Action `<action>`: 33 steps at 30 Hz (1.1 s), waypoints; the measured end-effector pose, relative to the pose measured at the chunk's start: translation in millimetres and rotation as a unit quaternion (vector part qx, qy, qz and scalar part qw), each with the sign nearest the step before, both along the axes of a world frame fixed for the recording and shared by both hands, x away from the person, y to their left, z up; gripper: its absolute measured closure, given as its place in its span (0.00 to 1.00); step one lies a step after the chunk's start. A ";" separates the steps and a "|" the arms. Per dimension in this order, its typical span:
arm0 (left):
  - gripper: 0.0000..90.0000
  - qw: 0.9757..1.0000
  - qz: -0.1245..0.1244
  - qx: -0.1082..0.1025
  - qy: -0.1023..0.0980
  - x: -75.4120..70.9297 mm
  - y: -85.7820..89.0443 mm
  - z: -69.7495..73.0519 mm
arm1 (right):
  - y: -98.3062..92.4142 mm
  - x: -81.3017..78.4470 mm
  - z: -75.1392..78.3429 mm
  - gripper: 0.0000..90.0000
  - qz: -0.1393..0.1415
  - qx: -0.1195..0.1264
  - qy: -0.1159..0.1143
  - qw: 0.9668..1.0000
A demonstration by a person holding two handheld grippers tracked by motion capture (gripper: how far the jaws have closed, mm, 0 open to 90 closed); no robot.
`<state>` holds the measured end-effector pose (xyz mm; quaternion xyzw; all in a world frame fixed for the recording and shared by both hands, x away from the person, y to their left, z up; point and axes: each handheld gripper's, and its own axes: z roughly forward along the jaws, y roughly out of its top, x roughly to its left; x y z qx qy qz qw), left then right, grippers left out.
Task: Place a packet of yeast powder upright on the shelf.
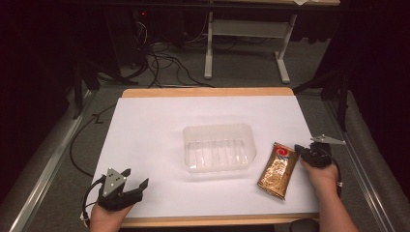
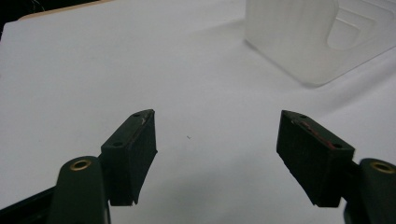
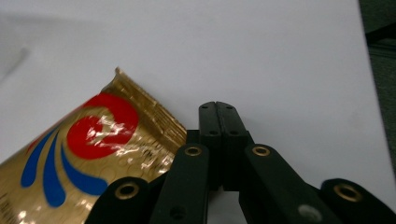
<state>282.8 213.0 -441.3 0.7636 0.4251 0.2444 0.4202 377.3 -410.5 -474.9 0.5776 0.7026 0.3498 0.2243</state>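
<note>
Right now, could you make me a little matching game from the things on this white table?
Things:
1. gold foil packet with a red swirl
2. clear plastic tray
3. left gripper
4. right gripper

States:
a. jaws pressed together beside the packet's corner
b. lying flat right of the tray
c. jaws wide apart
d. empty, mid-table

Pairs: 1-b, 2-d, 3-c, 4-a

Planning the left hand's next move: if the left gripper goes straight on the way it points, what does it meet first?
Likely nothing soon: the left gripper, jaws open, points over bare white table. The clear tray lies right of that line, though depth is unclear.
</note>
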 end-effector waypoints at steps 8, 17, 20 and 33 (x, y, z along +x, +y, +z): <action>0.32 1.000 -0.010 -0.005 -0.007 1.3 -3.2 2.9 | 3.0 -15.4 -0.8 1.00 0.026 0.017 0.025 0.999; 0.32 1.000 -0.020 -0.012 -0.017 11.6 -10.6 5.4 | 3.2 -35.7 1.7 1.00 0.034 0.015 0.027 0.999; 0.32 0.999 -0.024 -0.011 -0.018 15.7 -14.8 5.8 | 4.4 -43.1 1.8 1.00 0.035 0.014 0.026 0.999; 0.33 0.999 -0.038 -0.022 -0.029 28.6 -24.8 9.0 | 24.5 -64.0 5.8 1.00 0.052 -0.005 0.035 0.998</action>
